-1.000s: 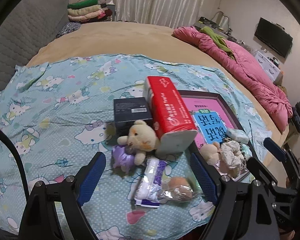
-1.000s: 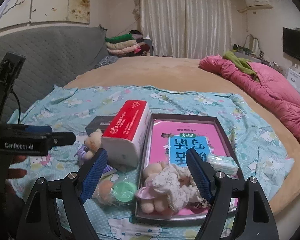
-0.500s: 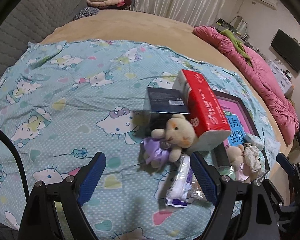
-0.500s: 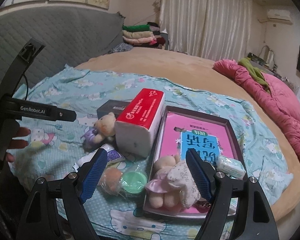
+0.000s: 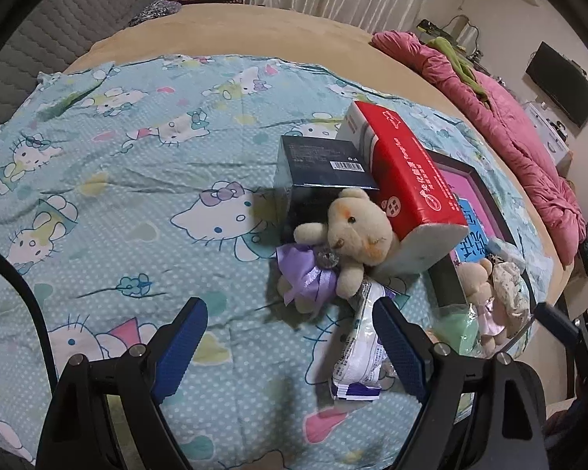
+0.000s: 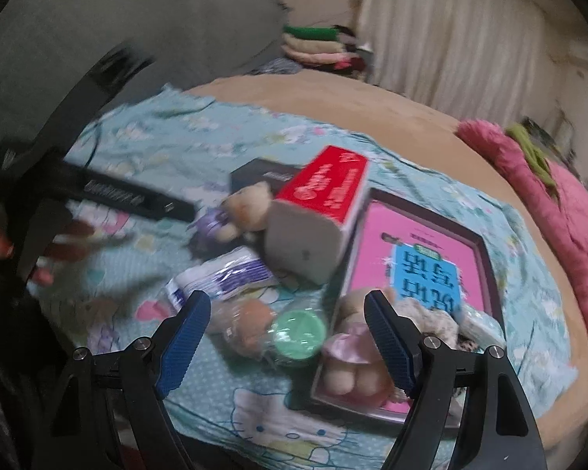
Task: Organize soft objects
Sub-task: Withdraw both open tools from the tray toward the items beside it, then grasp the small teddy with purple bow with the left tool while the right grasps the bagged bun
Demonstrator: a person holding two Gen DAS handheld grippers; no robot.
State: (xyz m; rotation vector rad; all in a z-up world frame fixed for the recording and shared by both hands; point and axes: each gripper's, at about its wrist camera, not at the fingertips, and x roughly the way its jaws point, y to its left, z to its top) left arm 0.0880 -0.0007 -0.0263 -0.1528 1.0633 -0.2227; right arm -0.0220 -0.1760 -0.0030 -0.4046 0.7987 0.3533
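Lying on the blue cat sheet, the little bear in the purple dress leaned on the dark box and the red tissue pack. It sat at about twelve o'clock from the left claw, which was spread wide and held nothing. A crinkly white wrapper lay at about two o'clock of that claw, touching the bear's foot. The right claw was spread wide too, empty, over a bagged green lid. At its three o'clock a second soft doll lay in the dark tray. I think the left claw could pinch the wrapper along with the bear, because they touched. Pulling the bear might tip the red pack too.
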